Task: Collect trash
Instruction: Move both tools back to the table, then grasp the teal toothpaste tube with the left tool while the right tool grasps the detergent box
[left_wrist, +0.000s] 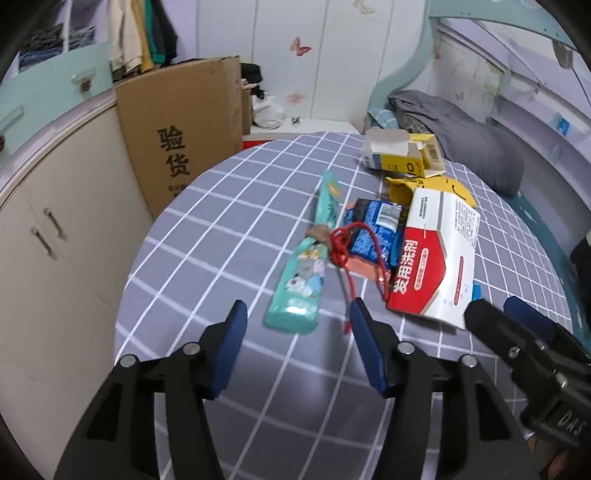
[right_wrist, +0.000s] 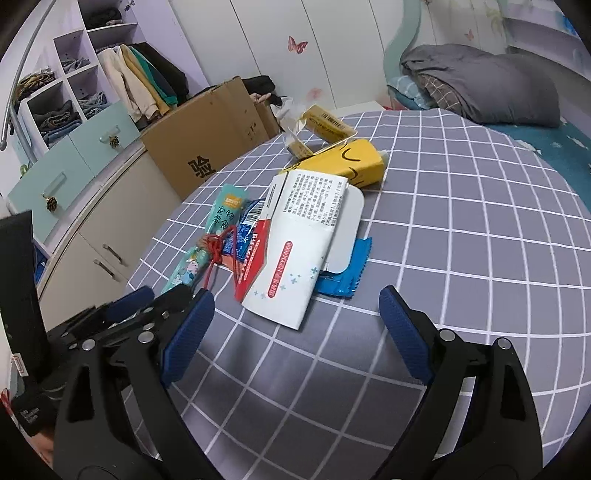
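A heap of flattened packaging lies near the middle of the surface (left_wrist: 221, 206), which wears a smooth grey cloth crossed by white grid lines. Nearest the left tool (left_wrist: 295, 314) is a long teal pouch (left_wrist: 306, 266), glossy and pinched at its waist, with a red cord (left_wrist: 345, 243) knotted beside it and trailing toward the tool's right pad. A crinkled blue wrapper (left_wrist: 373, 229) lies under the cord. Overlapping that is a flat red-and-white carton (left_wrist: 432, 258), stiff card with printed text; in the right wrist view a second blue wrapper (right_wrist: 343, 269) pokes out from beneath it. Behind sit a yellow carton (right_wrist: 354, 162) and, farther back, a torn-open box (left_wrist: 391, 147).

Both tools hover apart from the heap with jaws spread wide, holding nothing; the right tool (right_wrist: 295, 314) faces the carton's near corner.

A tall cardboard box (left_wrist: 181, 140) stands against the surface's far left edge, beside cream cabinets (left_wrist: 55, 240). Grey bedding (right_wrist: 480, 85) is piled to the right, and clothes (right_wrist: 140, 77) hang in an open wardrobe.
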